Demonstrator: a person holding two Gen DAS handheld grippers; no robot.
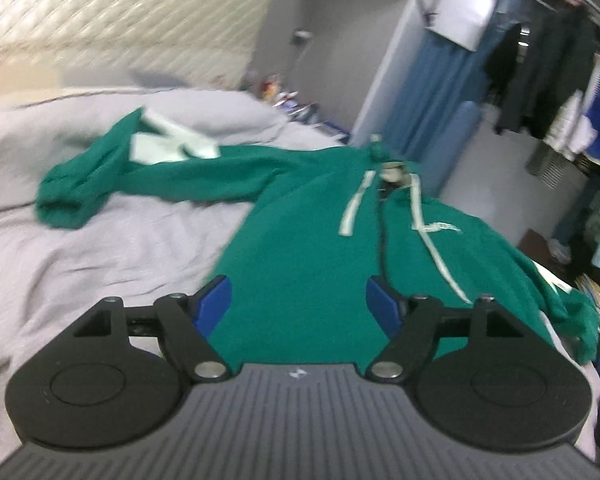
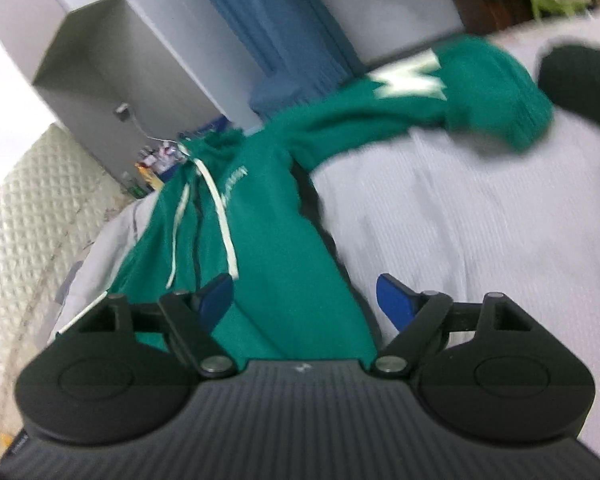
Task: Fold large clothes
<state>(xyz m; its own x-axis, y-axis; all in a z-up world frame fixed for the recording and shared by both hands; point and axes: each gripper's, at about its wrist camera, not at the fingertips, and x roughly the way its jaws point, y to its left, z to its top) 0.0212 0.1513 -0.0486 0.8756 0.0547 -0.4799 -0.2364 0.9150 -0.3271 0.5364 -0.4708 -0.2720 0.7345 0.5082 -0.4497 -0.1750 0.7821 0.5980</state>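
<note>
A green hoodie (image 1: 300, 232) with white drawstrings (image 1: 354, 208) lies spread on a grey bed cover (image 1: 100, 240). One sleeve (image 1: 148, 172) with white patches stretches off to the left. My left gripper (image 1: 300, 300) hovers over the hoodie's lower body, open, its blue pads (image 1: 216, 300) clear of the cloth. In the right wrist view the hoodie (image 2: 276, 240) runs up the middle, and a sleeve (image 2: 412, 80) with white lettering reaches right to its cuff (image 2: 500, 100). My right gripper (image 2: 306, 300) is open above the hoodie's side edge, gripping nothing.
A quilted pale panel (image 1: 120, 12) backs the bed. Beyond it stand a grey wall, a blue curtain (image 1: 432, 100) and an open closet with hanging clothes (image 1: 540, 80). Small clutter (image 1: 284, 96) sits past the bed's far edge. A blurred dark shape (image 2: 580, 88) lies at the right.
</note>
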